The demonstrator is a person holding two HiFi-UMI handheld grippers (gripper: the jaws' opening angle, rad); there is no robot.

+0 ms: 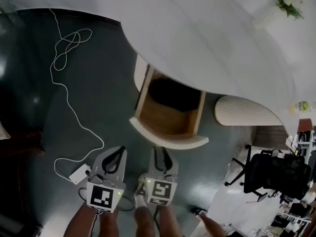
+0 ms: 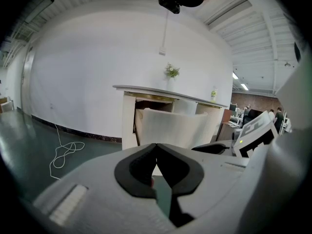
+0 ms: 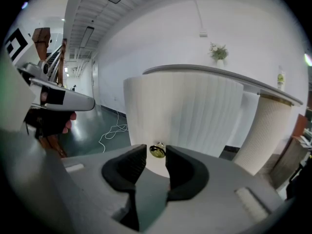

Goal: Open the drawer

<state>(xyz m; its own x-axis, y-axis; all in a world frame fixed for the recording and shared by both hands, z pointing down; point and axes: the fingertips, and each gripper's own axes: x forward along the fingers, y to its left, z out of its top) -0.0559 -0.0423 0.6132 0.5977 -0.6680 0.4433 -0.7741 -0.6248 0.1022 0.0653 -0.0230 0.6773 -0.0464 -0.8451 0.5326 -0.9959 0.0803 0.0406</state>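
The drawer stands pulled out of the white curved cabinet, its wooden inside bare and its ribbed white front toward me. My right gripper is right at that front. In the right gripper view the small brass knob sits between the tips of the right gripper, whose jaws stand slightly apart around it with a thin gap on the left side. My left gripper hangs beside it over the floor, clear of the drawer front. The left gripper is shut, tips meeting on nothing.
A white cable loops across the dark floor at the left and ends at a power adapter close to my left gripper. A ribbed white column stands right of the drawer. A black office chair is at the lower right.
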